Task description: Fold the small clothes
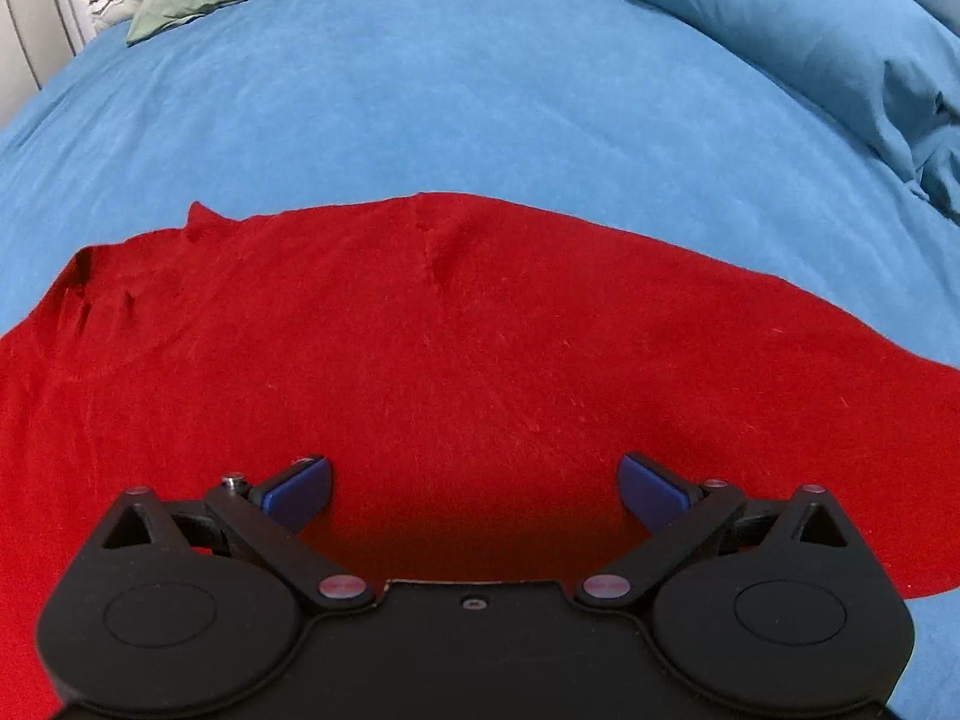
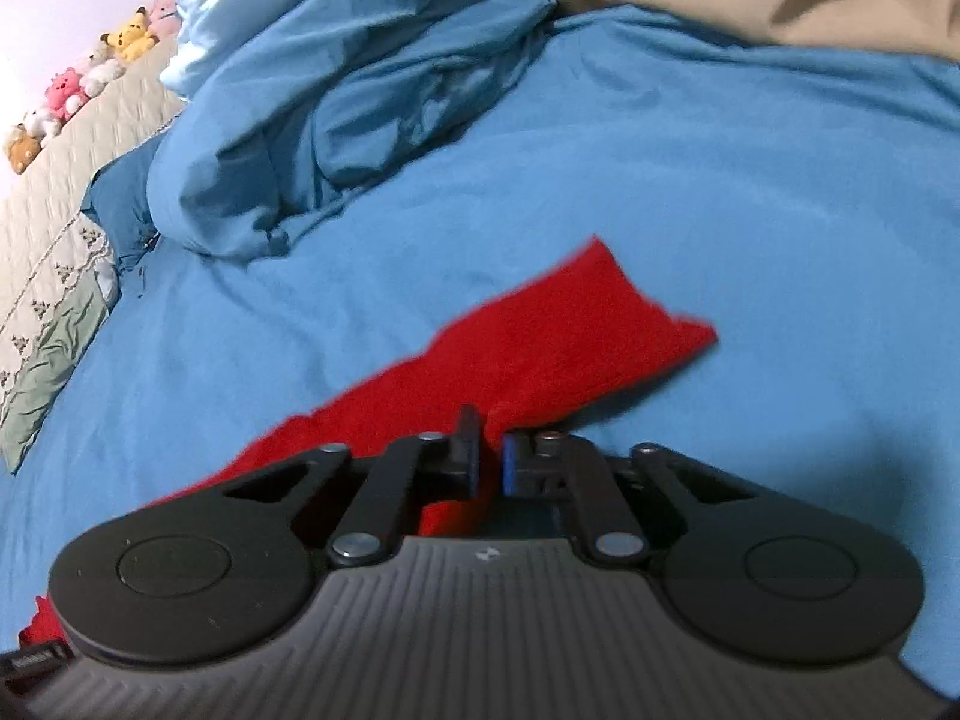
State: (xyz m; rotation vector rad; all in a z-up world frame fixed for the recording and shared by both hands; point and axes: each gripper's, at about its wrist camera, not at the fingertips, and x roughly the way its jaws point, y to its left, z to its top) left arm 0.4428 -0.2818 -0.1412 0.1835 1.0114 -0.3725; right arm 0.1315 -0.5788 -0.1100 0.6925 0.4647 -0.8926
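No readable writing, left gripper (image 1: 474,489) spread wide just above the red garment (image 1: 456,348) lying flat on the blue bedsheet (image 1: 420,102), right gripper (image 2: 491,459) pinched onto the garment's lifted edge.

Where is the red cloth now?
The red cloth lies spread on the blue sheet under the open left claw; the right claw pinches one part.

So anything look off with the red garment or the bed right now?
Mostly fine. The red garment lies spread on the blue sheet, with small puckers near its far edge. The right gripper pinches one part, lifting it. The left gripper is open above it.
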